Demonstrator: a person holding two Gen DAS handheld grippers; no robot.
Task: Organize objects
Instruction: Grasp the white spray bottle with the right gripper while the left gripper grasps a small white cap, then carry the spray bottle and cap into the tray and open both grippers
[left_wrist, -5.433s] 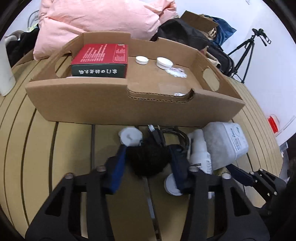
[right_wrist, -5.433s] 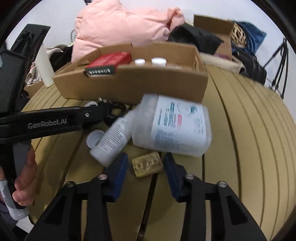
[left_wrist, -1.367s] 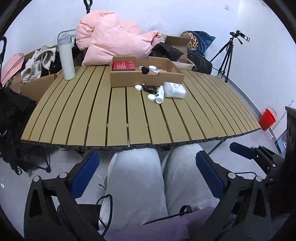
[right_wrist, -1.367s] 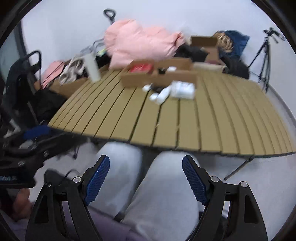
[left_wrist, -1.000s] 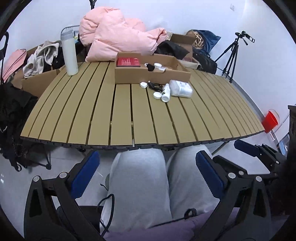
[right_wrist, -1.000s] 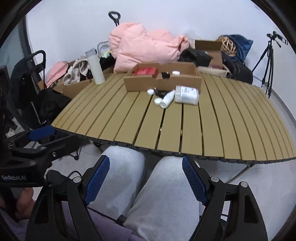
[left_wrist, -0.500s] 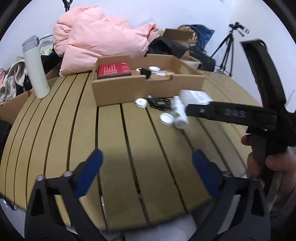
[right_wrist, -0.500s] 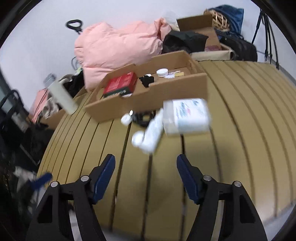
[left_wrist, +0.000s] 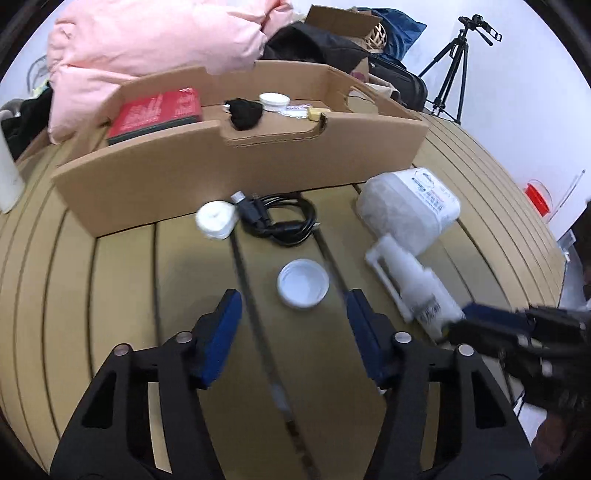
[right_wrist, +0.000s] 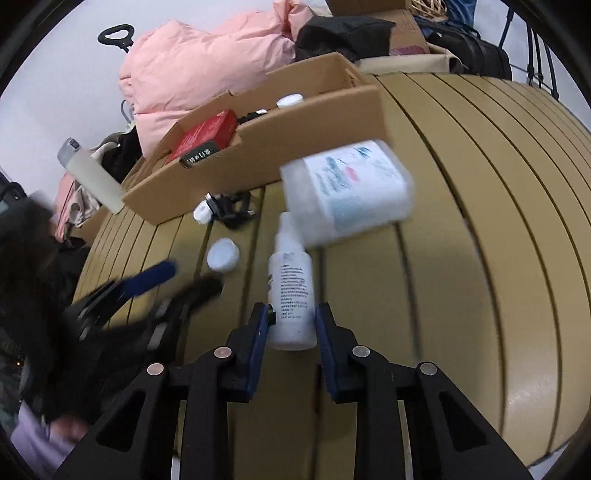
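Note:
A white spray bottle (right_wrist: 291, 288) lies on the slatted table, its base between my right gripper's (right_wrist: 291, 325) blue pads, which stand close beside it. It also shows in the left wrist view (left_wrist: 410, 284). My left gripper (left_wrist: 291, 314) is open just short of a white cap (left_wrist: 303, 283), seen also in the right wrist view (right_wrist: 222, 254). A big white jug (left_wrist: 410, 203) lies beside the bottle. A black cable (left_wrist: 280, 221) and a white roll (left_wrist: 216, 220) lie in front of the cardboard tray (left_wrist: 155, 184).
The tray holds a red box (left_wrist: 159, 110), a black bundle (left_wrist: 245, 112) and a white lid (left_wrist: 274, 99). Pink bedding (left_wrist: 147, 44) lies behind it. A tall white flask (right_wrist: 92, 175) stands at the left. A tripod (left_wrist: 458, 62) stands beyond the table.
Both grippers have come from above the person's lap to the table. The left one now faces the white cap, and the right one has narrowed around the spray bottle's base.

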